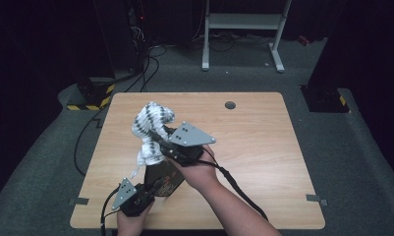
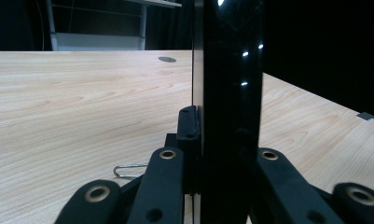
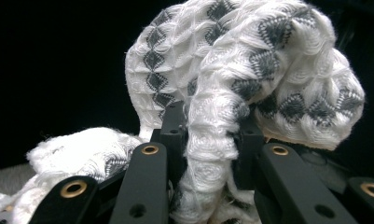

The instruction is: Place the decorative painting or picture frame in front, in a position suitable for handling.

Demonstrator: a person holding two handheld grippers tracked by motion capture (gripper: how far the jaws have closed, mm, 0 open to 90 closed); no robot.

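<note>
High view: the left tongs (image 1: 146, 189) steadied a dark box (image 1: 161, 178) upright on the bench (image 1: 263, 162).

Left gripper view: jaws clamped on its glossy sides.

Right gripper view: the right tongs (image 3: 211, 140) pinched the knitted cloth (image 3: 250, 60) (apparently lifting it clear).

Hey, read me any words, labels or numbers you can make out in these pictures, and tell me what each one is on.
No text can be read anywhere.
dark bag: pale marks on its front, too small and blurred to read.
white patterned cloth: grey diamond pattern, no lettering.
table: bare wood, no labels.
</note>
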